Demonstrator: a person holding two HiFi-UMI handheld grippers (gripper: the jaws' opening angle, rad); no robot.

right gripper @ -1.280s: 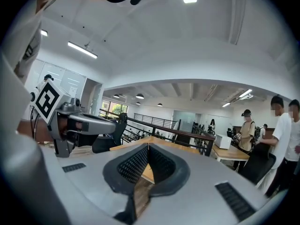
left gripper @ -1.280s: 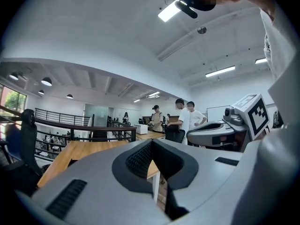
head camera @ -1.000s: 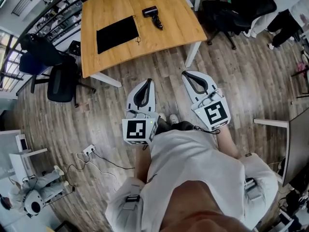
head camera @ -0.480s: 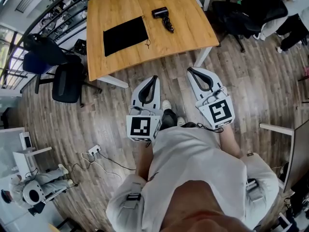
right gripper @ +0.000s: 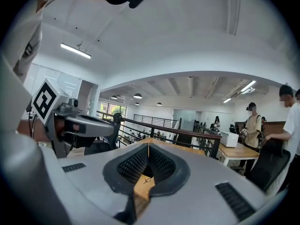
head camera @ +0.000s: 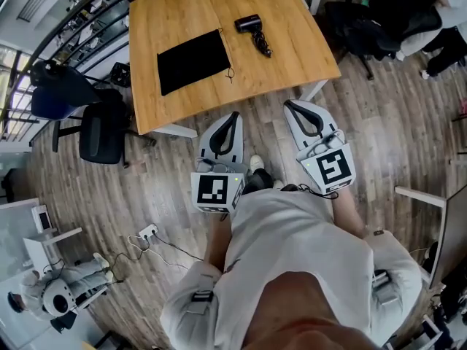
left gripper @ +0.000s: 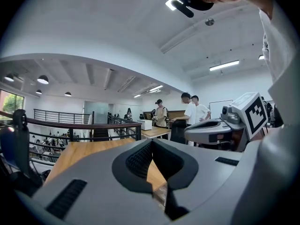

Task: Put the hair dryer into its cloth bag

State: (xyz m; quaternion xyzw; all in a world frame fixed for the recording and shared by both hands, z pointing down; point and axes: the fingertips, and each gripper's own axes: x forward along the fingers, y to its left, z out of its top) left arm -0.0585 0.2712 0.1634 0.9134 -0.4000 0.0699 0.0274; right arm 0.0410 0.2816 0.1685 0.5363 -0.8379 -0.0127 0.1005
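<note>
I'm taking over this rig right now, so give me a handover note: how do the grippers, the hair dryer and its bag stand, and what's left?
Left gripper: shut, empty, held over the floor, short of the table.
Right gripper: shut, empty, beside the left one.
Hair dryer: lying on the table, untouched, right of the bag in the head view and apart from it.
Cloth bag: black, lying flat on the table.
Done: nothing yet.
Left: reach the table, pick up the dryer, get it into the bag.

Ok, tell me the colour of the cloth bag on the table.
The cloth bag is plain black; head view shows it best.
</note>
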